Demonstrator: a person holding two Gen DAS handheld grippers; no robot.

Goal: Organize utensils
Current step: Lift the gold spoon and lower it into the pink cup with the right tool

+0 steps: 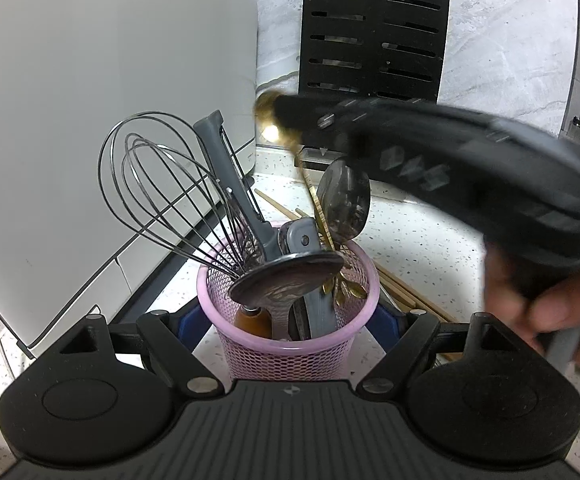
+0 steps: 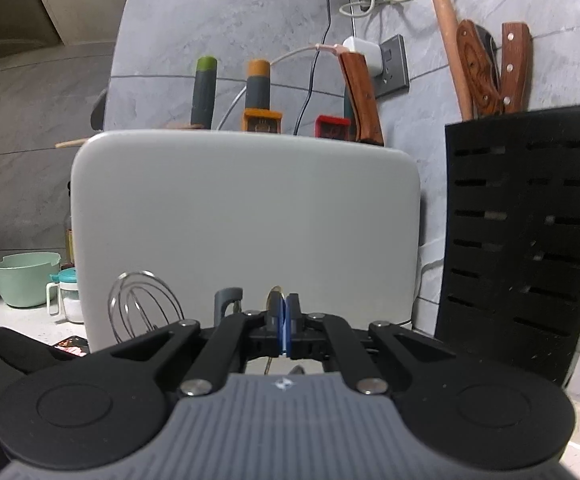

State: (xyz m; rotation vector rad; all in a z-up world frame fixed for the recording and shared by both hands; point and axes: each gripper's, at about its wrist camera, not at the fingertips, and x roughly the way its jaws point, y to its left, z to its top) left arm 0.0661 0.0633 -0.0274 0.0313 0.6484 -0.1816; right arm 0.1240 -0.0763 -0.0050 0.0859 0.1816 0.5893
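A pink mesh cup [image 1: 290, 352] stands on the speckled counter between the blue pads [image 1: 188, 320] of my left gripper [image 1: 288, 322], which press on its sides. It holds a wire whisk [image 1: 162, 184], a grey-handled tool [image 1: 226, 168], a dark ladle [image 1: 290, 276] and a steel spoon [image 1: 343, 200]. My right gripper [image 1: 282, 112] reaches in from the right above the cup, shut on the bowl of a gold spoon [image 1: 266, 120] whose handle slants down into the cup. In the right wrist view its pads [image 2: 284, 320] are together, with the gold spoon [image 2: 274, 298] just showing at them.
A big white appliance [image 1: 90, 120] stands close on the left behind the cup. A black knife block [image 1: 373, 32] leans on the marble wall. Wooden chopsticks [image 1: 405, 292] lie on the counter to the right. A mint bowl [image 2: 22, 276] and a small jar [image 2: 68, 296] sit far left.
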